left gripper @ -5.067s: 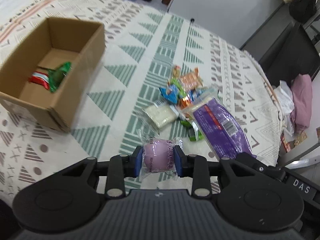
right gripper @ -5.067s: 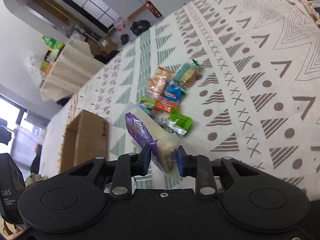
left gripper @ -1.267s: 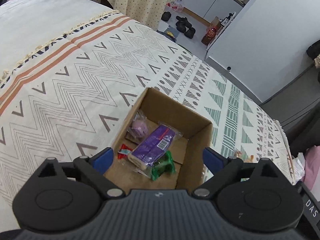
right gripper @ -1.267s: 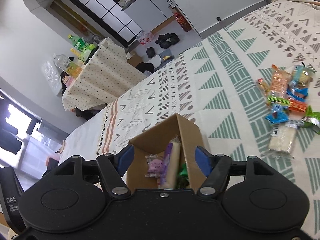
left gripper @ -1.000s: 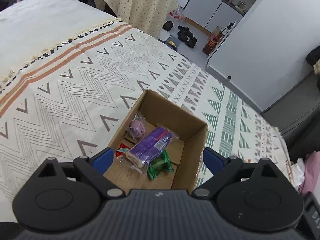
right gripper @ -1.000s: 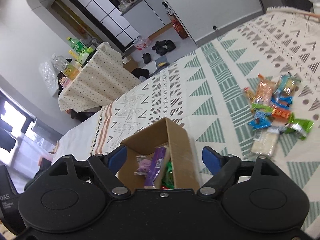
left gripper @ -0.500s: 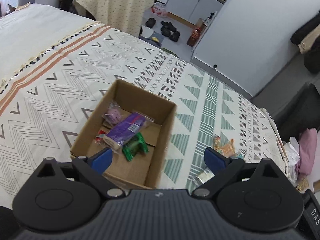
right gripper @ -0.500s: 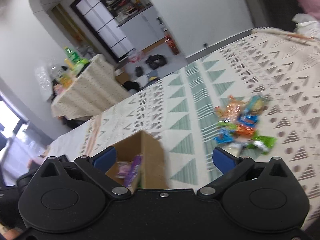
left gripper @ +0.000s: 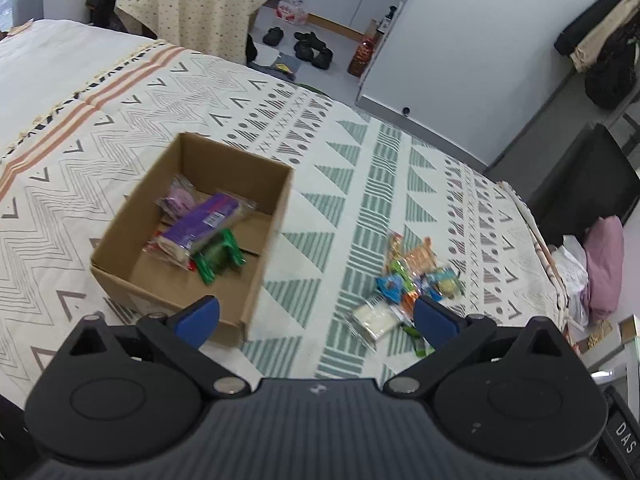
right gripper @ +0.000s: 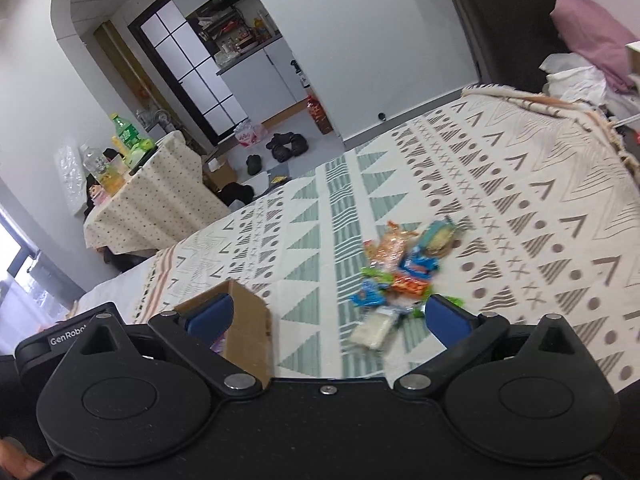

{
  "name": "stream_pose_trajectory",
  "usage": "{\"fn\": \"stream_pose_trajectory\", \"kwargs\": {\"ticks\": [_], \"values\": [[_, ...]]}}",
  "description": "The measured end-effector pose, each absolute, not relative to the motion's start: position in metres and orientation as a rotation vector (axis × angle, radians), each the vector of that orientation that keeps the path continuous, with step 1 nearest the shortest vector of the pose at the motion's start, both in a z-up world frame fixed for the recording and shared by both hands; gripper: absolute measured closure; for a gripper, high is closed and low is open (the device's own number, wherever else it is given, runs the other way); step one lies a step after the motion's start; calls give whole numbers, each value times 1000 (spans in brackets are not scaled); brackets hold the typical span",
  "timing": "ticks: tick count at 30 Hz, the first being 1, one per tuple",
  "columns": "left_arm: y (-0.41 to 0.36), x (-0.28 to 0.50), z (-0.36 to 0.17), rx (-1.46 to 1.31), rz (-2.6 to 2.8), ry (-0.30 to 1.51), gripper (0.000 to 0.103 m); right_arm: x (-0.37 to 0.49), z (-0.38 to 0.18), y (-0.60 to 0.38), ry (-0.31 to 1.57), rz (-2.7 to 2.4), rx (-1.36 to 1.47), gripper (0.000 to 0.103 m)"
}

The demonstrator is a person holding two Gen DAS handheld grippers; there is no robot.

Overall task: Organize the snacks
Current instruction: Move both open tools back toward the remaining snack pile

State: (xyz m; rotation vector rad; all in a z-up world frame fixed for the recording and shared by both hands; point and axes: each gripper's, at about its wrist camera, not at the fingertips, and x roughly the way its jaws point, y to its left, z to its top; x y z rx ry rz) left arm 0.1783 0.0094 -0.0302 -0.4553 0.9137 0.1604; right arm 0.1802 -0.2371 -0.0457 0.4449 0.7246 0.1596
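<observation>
A cardboard box [left gripper: 272,224] sits on the patterned blanket and holds a purple packet [left gripper: 202,226], a pink round snack [left gripper: 180,200] and a green packet [left gripper: 218,258]. A pile of loose snacks [left gripper: 416,280] lies to its right, with a white packet [left gripper: 374,316] nearest me. My left gripper [left gripper: 316,318] is open and empty, high above the box's near right corner. My right gripper [right gripper: 326,318] is open and empty, above the blanket between the box [right gripper: 246,324] and the snack pile [right gripper: 404,272].
The blanket [left gripper: 100,128] covers a wide bed. A pink cushion [left gripper: 606,264] and white bags lie off its right edge. A draped side table [right gripper: 156,204] with bottles and shoes on the floor [left gripper: 306,44] are beyond the far edge.
Both grippers dropped their snacks into the box, opened wide and have pulled back and swung right, so the snack pile has come into view.
</observation>
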Motion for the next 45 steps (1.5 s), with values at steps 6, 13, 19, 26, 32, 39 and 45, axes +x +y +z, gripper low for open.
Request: {"fn": "stream_pose_trajectory", "kwargs": {"ticks": [6,13,19,26,32,39,45], "values": [[-16,178,-38,-438,158,931,0,174,-53,-263,728,137,440,0],[-35,183,-51,-431,150,953,0,172,-65,-291,754,109,428,0],[-47,192,-64,-418,148,974,0,175,-77,-306,778,96,414,0],[-58,204,-84,-407,122,1003,1,182,-92,-316,801,142,437,1],[-69,219,-99,-414,102,1026,3,193,-108,-324,833,134,464,1],[-73,243,-118,-417,107,1057,8,214,-129,-327,884,154,493,8],[-73,265,-141,-440,108,1107,10,230,-144,-325,922,184,506,14]]}}
